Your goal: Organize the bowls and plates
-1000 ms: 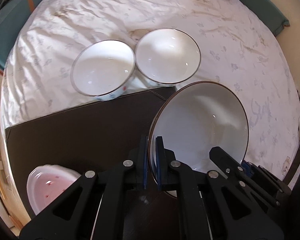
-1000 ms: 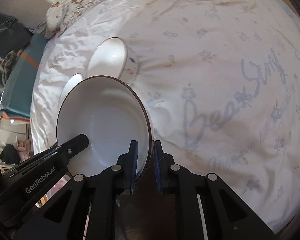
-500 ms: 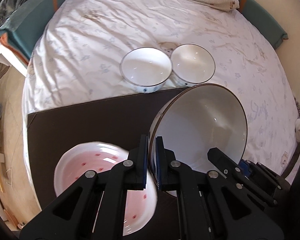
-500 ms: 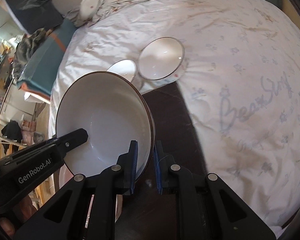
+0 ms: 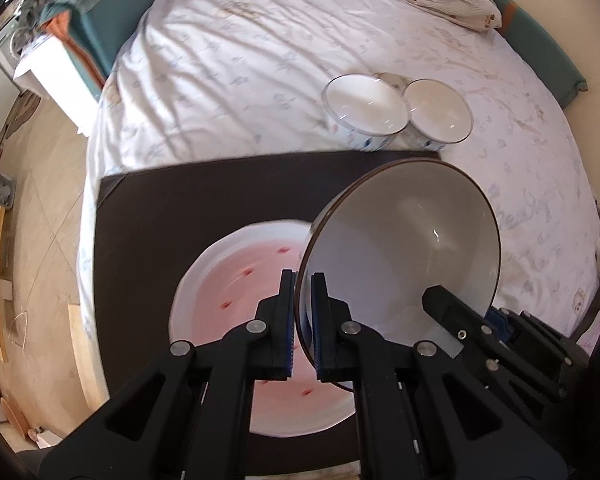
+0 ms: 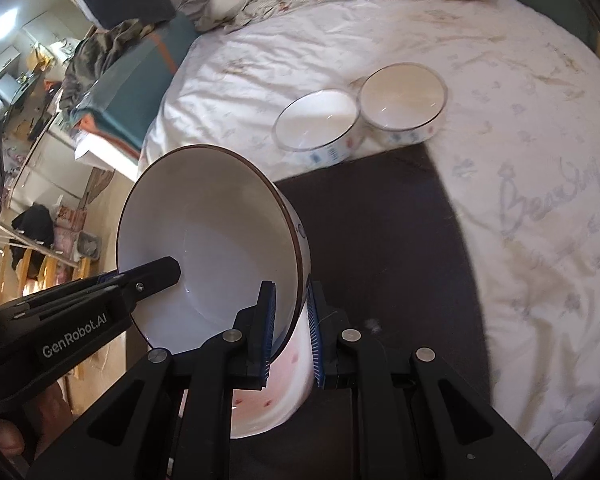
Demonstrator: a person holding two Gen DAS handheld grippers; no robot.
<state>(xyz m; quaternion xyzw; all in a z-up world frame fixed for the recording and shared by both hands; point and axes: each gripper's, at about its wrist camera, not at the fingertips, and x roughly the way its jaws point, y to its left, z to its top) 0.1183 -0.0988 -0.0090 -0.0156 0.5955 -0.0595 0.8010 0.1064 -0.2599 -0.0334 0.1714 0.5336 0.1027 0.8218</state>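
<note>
**Both grippers clamped on one brown-rimmed bowl**

Left wrist view: your left gripper (image 5: 303, 320) is pinched tight on the near rim of the brown-rimmed bowl (image 5: 404, 264), which tilts up to the right. Under and left of the fingers sits a pink-spotted dish (image 5: 236, 284) on the dark mat (image 5: 180, 208); two small white bowls (image 5: 362, 106) rest ahead, touching — just past the mat's far edge.

Right wrist view: your right gripper (image 6: 290, 332) grips the same bowl's wall (image 6: 204, 224), narrow jaws either side. The left gripper's finger (image 6: 156, 274) reaches in from the left. The bowl seems clear of the dish below — hard to tell.
</note>
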